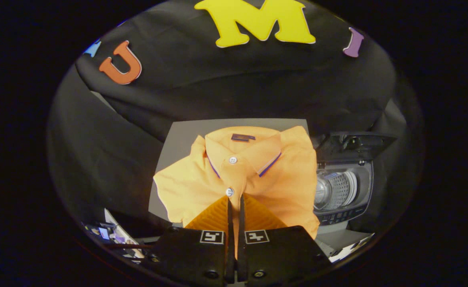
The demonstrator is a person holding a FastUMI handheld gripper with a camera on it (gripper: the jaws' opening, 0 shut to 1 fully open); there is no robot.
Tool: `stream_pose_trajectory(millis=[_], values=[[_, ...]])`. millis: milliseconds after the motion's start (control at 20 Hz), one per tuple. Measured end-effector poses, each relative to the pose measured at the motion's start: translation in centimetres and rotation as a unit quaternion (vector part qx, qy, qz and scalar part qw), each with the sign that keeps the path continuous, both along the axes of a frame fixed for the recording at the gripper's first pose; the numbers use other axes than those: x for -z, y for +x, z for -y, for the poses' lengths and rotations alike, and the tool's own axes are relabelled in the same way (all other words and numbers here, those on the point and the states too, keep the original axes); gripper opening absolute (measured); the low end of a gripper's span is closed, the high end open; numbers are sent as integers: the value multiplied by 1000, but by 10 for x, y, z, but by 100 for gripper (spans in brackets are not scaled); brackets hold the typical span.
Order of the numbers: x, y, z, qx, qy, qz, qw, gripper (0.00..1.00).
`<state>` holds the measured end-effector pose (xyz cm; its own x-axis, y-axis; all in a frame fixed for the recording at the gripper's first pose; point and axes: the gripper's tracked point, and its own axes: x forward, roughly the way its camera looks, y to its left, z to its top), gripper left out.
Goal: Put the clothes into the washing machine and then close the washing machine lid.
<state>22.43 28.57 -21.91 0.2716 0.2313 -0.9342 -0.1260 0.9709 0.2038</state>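
Shirt [242, 175] lies on desk [178, 139], fingers [236, 207] pinched nearly together on fabric at its placket; washing machine [341, 187] stands open to the right; thin pinch risks slippage, loose sleeves snagging the lid [351, 145] during transfer.

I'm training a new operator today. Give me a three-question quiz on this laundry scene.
1. True or false: the washing machine has its lid raised.
2. What garment lies just ahead of the tongs? A) orange polo shirt B) blue towel C) white sock
3. Fill in: the tongs' fingers are nearly ____, with a narrow strip of the shirt showing between them.

Key: 1 true; 2 A; 3 closed. Whether both fingers actually press the fabric cannot be told.
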Motion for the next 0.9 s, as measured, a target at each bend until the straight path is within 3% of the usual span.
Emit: stream_pose_trajectory(millis=[450,650,900], values=[[-33,-27,48,112,17,34,993,6],[-47,-58,93,161,33,43,985,6],[-59,-66,147,199,39,62,977,6]])
